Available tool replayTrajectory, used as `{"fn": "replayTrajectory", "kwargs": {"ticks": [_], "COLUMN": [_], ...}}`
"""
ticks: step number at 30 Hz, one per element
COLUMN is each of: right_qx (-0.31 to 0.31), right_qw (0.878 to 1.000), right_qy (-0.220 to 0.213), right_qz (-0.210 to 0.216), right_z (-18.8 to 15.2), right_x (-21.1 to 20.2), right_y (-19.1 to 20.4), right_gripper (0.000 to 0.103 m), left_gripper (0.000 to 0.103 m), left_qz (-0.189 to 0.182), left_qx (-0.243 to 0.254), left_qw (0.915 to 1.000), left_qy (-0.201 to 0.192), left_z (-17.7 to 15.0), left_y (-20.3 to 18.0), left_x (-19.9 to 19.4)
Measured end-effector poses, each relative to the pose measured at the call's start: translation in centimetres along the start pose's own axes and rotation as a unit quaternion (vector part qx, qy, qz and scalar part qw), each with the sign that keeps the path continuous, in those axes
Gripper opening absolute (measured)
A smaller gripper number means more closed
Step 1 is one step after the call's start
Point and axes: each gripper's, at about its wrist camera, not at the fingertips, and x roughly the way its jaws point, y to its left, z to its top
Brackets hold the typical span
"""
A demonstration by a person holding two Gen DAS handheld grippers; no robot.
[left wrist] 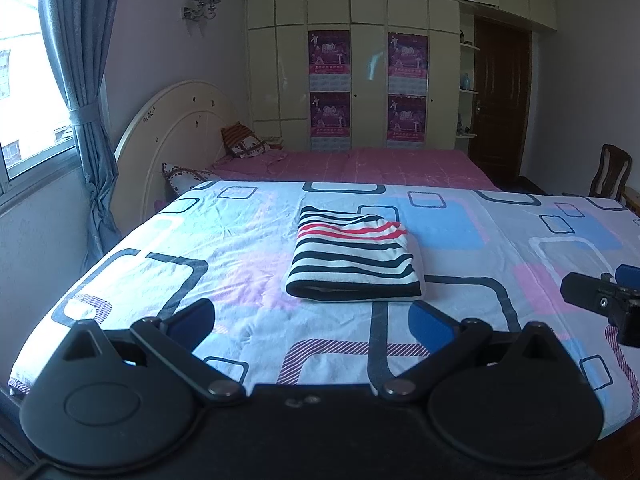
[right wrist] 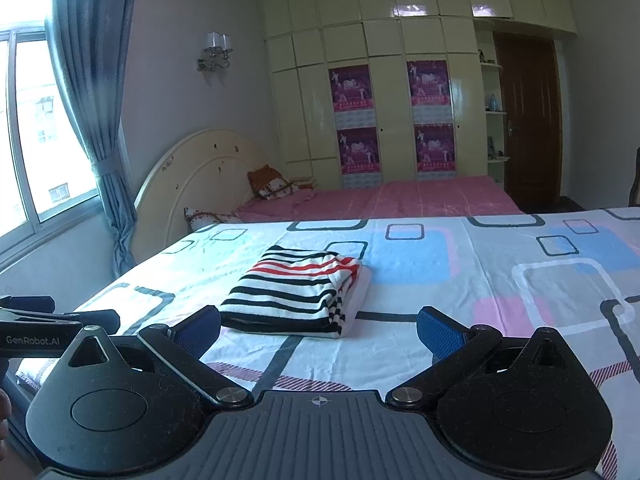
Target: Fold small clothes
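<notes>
Striped garment (left wrist: 354,258) lies folded on the patterned bedsheet (left wrist: 520,240), just ahead of both grippers — soft, light and floppy, so you'd likely pinch a thick folded edge. Your left gripper (left wrist: 312,322) and right gripper (right wrist: 318,330) both gape wide, empty. "GenRobot.AI" reads on the left gripper's side.

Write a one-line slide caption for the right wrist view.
Open right gripper faces a folded striped garment lying on the patterned bedsheet.
</notes>
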Motion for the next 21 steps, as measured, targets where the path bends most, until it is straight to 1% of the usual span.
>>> {"fn": "replayTrajectory", "kwargs": {"ticks": [7, 15, 21], "right_qx": [0.001, 0.005, 0.006], "right_qw": [1.000, 1.000, 1.000], "right_qy": [0.001, 0.013, 0.020], "right_qz": [0.000, 0.001, 0.002], "right_z": [-0.1, -0.3, -0.2], "right_x": [0.1, 1.1, 2.2], "right_y": [-0.1, -0.4, -0.6], "right_gripper": [0.103, 0.103, 0.103], "left_gripper": [0.103, 0.103, 0.101], "left_qz": [-0.001, -0.002, -0.013], "left_qx": [-0.003, -0.007, -0.006], "left_qw": [1.0000, 0.9999, 0.9998], "left_qy": [0.002, 0.013, 0.016], "left_z": [0.1, 0.1, 0.2], "left_y": [-0.1, -0.3, -0.4], "left_x": [0.2, 1.3, 2.6]}}
